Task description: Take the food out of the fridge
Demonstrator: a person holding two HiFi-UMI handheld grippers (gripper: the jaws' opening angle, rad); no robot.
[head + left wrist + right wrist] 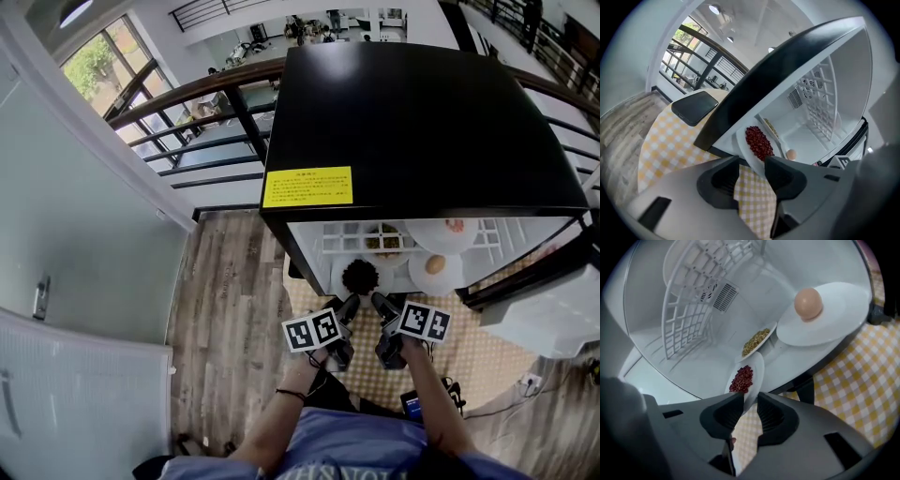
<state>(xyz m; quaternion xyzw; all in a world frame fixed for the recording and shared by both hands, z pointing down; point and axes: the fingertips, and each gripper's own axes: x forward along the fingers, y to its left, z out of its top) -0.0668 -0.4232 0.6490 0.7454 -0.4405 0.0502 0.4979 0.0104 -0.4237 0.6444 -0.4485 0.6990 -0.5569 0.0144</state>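
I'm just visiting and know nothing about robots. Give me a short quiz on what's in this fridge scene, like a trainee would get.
1. True or false: the egg has a plate to itself.
2. Whose rim stands between the right gripper's open jaws? A) egg plate B) red-bean plate C) grain plate
3. What pattern has the mat before the fridge?
Key: 1 true; 2 B; 3 yellow-and-white checks.

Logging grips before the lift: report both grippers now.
Left gripper: open, gripping nothing.
Right gripper: open around rim of white round plate of red beans.
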